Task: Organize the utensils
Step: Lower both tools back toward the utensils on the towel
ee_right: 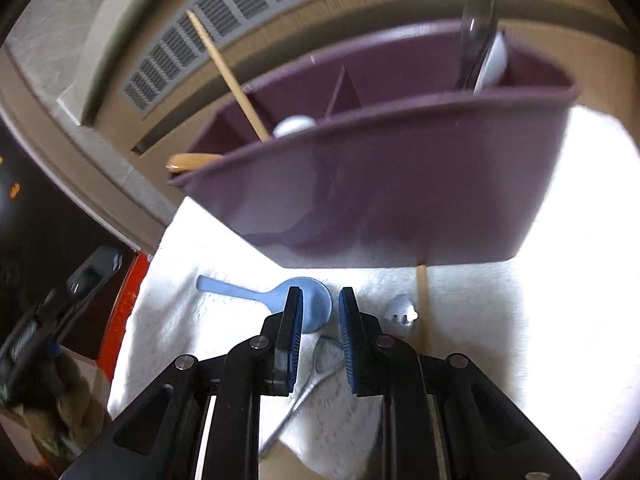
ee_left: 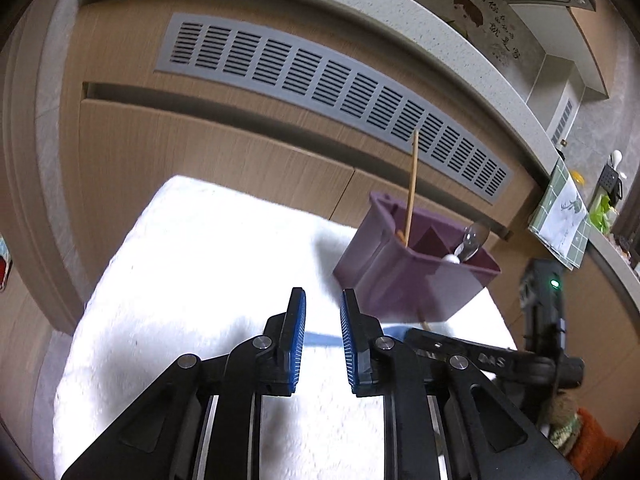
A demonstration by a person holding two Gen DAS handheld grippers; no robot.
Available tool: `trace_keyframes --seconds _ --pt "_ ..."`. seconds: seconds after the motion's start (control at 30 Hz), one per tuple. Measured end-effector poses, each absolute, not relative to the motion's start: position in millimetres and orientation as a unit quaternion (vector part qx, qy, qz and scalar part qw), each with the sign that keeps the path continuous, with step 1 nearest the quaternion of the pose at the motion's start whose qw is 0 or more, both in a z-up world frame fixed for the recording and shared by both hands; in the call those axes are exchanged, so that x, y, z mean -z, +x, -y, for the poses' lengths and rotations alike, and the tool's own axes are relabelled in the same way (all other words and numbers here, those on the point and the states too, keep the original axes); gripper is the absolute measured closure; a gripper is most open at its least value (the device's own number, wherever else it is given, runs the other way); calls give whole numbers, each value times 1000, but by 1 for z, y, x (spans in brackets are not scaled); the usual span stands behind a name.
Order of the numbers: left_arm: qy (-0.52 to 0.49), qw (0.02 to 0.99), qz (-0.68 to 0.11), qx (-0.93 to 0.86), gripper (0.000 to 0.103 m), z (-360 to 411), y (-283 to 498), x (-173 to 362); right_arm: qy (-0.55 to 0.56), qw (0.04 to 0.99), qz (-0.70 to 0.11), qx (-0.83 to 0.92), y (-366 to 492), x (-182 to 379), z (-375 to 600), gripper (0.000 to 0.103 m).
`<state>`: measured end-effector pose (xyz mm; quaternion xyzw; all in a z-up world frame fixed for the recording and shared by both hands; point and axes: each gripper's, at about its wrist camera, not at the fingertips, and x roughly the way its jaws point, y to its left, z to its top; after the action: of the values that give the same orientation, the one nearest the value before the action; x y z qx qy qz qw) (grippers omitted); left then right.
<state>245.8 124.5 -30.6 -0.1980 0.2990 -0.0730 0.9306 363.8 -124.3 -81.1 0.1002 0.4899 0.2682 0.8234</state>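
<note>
On the white towel (ee_right: 460, 320), at 12 o'clock of the right gripper (ee_right: 319, 322), lies the blue spoon (ee_right: 280, 298), below the purple caddy (ee_right: 400, 184). Both grippers' jaws stand open, empty; the left gripper (ee_left: 323, 328) hovers. Straddle the bowl squarely, avoiding the metal spoon (ee_right: 326, 354).

Metal spoon (ee_right: 326, 354) handle — hidden behind right gripper (ee_right: 320, 344).
</note>
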Motion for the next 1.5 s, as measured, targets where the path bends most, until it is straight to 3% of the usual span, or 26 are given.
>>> trace_keyframes --seconds 0.1,0.2,0.47,0.6,0.7,0.8,1.0,1.5 --pt "-205 928 -302 71 84 -129 242 35 117 808 -508 -275 368 89 117 85" --pt "-214 926 -303 66 84 -134 240 38 86 819 -495 -277 360 82 114 97" --pt "-229 923 -300 76 84 -129 240 37 -40 899 -357 -251 310 -26 139 101" --pt "-195 920 -325 99 83 -113 255 42 -51 901 -351 -250 305 -52 154 100" --pt "-181 908 -357 119 82 -109 282 53 -49 881 -384 -271 302 -36 156 97" --pt "-214 888 -387 128 82 -121 313 68 -46 874 -406 -262 295 -10 160 88" --pt "-198 875 -426 113 82 -121 344 92 -29 865 -447 -223 284 42 180 87" --pt "-118 856 -473 173 77 -83 232 86 -91 854 -469 -208 317 82 132 87"
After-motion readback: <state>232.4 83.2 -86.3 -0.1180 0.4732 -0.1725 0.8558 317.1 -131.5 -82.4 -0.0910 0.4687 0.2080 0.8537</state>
